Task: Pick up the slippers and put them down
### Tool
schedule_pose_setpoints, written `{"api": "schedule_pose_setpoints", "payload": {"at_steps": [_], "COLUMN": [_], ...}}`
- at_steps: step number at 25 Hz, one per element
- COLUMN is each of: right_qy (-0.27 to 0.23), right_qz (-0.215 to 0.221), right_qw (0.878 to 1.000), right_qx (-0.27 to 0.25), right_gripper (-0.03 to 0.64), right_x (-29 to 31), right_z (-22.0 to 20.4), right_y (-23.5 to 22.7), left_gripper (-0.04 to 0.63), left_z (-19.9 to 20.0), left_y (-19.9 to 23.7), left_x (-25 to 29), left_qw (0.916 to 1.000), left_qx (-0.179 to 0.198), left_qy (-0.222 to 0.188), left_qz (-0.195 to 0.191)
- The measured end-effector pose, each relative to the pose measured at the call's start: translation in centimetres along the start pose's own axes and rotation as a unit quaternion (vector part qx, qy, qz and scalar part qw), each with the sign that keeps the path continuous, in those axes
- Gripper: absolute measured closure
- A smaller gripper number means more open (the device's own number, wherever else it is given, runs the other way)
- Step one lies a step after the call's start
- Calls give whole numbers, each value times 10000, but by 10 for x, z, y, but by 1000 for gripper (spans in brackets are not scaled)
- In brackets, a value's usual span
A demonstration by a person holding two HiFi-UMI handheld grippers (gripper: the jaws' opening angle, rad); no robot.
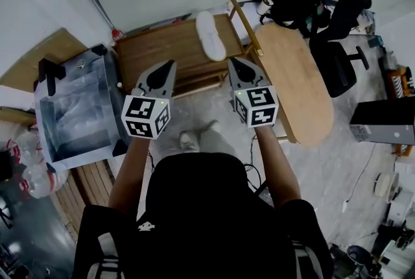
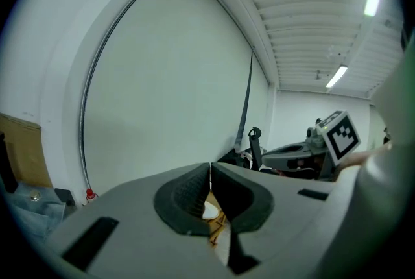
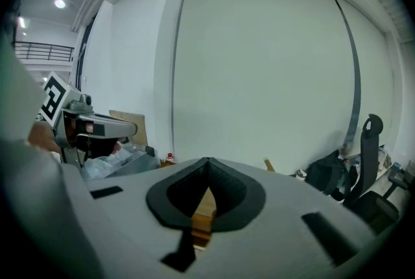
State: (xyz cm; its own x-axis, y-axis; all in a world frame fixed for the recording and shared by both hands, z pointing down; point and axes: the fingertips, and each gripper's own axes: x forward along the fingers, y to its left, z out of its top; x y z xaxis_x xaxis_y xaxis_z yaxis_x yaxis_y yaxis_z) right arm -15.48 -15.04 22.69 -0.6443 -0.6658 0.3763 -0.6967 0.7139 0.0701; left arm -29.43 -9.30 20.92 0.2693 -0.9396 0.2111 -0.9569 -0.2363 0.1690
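Slipper (image 1: 211,36): ahead of both, untouched | left gripper (image 1: 171,65), right gripper (image 1: 232,62): clenched (empty)

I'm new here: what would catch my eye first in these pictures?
The left gripper and right gripper, each carrying a black-and-white marker cube, point forward side by side in the centre, both shut and empty. Just beyond them a white slipper lies on a low wooden bench.

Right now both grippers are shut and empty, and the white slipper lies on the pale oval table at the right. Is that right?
Not quite. The head view shows the white slipper on the darker wooden stand ahead of the grippers, not on the oval table. The left gripper and right gripper are indeed shut and empty.
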Motion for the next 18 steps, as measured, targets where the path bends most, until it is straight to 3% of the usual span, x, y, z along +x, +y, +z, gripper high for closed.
{"api": "schedule_pose_setpoints", "payload": {"at_steps": [8,18], "right_qy": [485,1121], "right_qz": [92,703], "right_qw": [9986,9909], "right_qx": [-187,-242], "right_gripper": [617,617], "right_x": [51,129], "right_z": [-25,-57], "right_y": [-26,-57], "left_gripper": [588,588], "left_z": [-15,-36], "left_y": [20,64], "left_x": [42,112], "left_qw": [9996,9956], "left_qx": [-77,-420], "left_qy": [268,583], "left_qz": [43,596]}}
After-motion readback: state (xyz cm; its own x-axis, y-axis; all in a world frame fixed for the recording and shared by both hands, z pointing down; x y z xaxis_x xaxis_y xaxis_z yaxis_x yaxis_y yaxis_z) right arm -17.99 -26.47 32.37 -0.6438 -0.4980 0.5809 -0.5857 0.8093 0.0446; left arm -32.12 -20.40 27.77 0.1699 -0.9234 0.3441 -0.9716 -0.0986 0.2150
